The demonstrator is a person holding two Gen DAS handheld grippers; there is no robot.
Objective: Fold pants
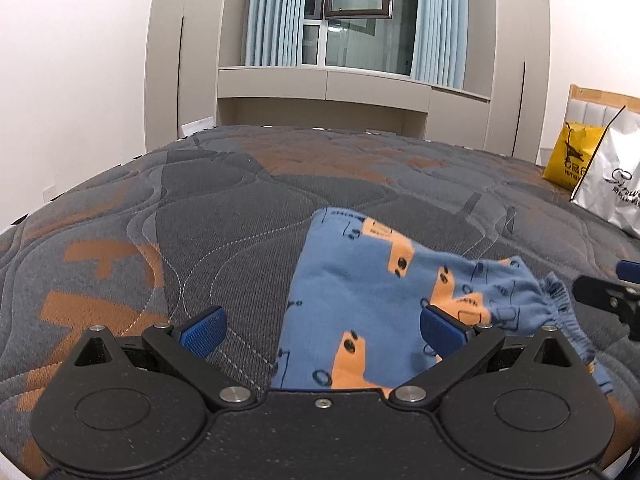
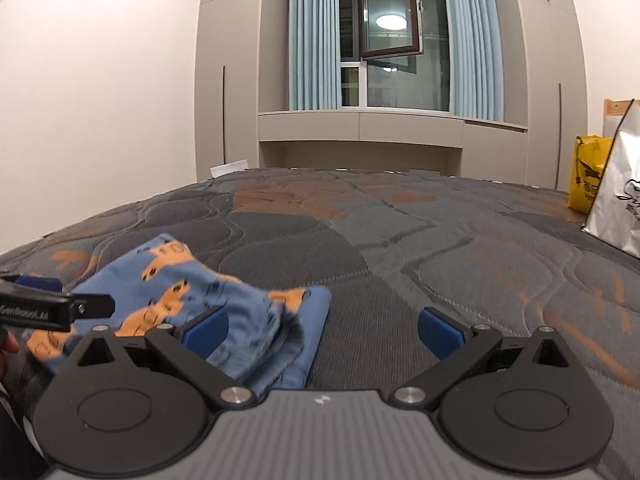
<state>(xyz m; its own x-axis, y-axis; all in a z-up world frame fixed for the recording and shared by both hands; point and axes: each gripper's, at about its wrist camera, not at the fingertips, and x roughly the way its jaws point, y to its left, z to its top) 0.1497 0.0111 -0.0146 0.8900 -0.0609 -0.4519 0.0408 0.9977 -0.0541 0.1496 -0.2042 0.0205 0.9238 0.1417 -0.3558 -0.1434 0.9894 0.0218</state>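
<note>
Small blue pants (image 1: pixel 360 292) with an orange print lie folded over on a grey and orange quilted mattress (image 1: pixel 224 208). Their elastic waistband (image 1: pixel 560 312) points right. My left gripper (image 1: pixel 320 330) is open just above the pants' near left part, with nothing between its blue pads. In the right wrist view the pants (image 2: pixel 192 292) lie at the lower left. My right gripper (image 2: pixel 322 330) is open and empty, over the pants' right edge and bare mattress (image 2: pixel 400 264). The other gripper's black finger (image 2: pixel 52 308) shows at the far left.
A yellow bag (image 1: pixel 572 160) and a white bag (image 1: pixel 616 184) stand on the mattress at the right. A white wall is on the left, and cabinets with a curtained window (image 1: pixel 352 16) stand beyond the far edge.
</note>
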